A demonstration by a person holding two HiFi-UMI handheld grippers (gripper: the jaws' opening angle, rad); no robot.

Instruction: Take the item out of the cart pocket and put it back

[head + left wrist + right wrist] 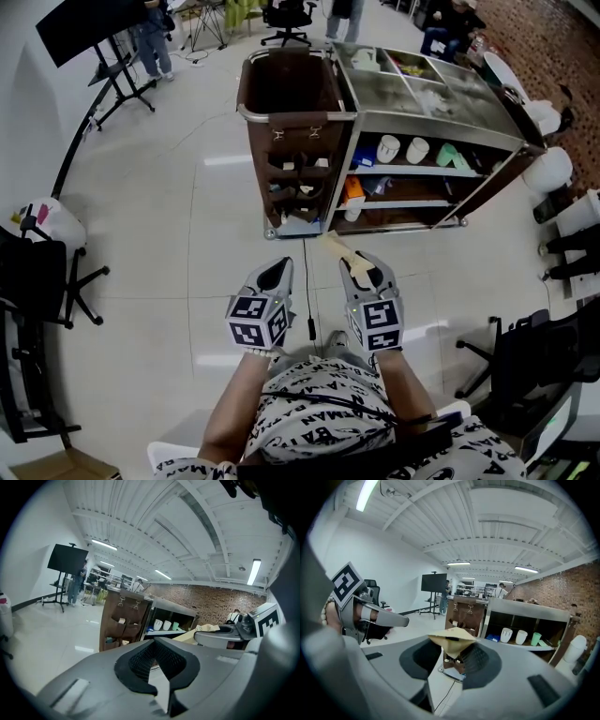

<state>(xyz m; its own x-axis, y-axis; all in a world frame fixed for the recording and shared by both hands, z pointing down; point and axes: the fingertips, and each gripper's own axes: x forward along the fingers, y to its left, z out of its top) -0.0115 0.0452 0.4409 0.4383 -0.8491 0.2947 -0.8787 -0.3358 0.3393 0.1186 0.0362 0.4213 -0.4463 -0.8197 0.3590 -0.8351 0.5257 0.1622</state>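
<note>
A tan paper packet (336,246) sticks out from my right gripper (354,262), which is shut on it and held low over the floor, short of the cart. The right gripper view shows the packet (451,637) pinched at the tips of that gripper (452,646). My left gripper (279,267) hangs beside it, shut and holding nothing; its tips (154,641) meet. The cart's brown pocket organiser (298,173) hangs on the cart's near end, with small items in its pockets (464,613). In the left gripper view the packet (197,634) shows to the right.
The steel cart (441,122) carries cups (388,148) on its shelves and a brown bin (286,84). A cable (309,295) lies on the floor between my grippers. Office chairs (47,272) stand left, white bins (548,169) right. People and a screen stand (103,66) are at the back.
</note>
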